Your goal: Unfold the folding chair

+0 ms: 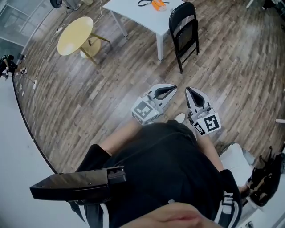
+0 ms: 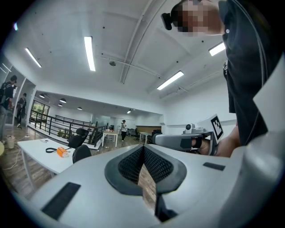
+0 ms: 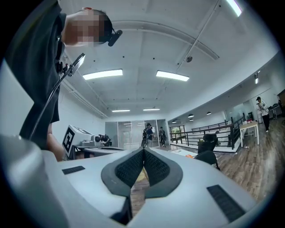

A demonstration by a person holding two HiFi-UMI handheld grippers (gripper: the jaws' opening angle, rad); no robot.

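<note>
The folding chair (image 1: 184, 33) is seen standing at the near right corner of the white table (image 1: 133, 13). It is black, flat and not yet opened, with its back rising past the table's edge and its legs set on the wood floor just beside the table's leg. Its long axis is judged to run upright, tipped a little toward the table. The left gripper (image 1: 170, 89) and the right gripper (image 1: 190, 91) are held level and side by side, well short of the table and aimed toward that corner. Each pair of jaws is pressed together with nothing between the pads (only floor shows behind the tips). The chair is found straight ahead, between the two lines of aim and well apart from both tips. The right gripper is judged a shade nearer, being more squarely in line with the frame. Before any grasp the jaws would have to be parted and the gap to the table closed
</note>
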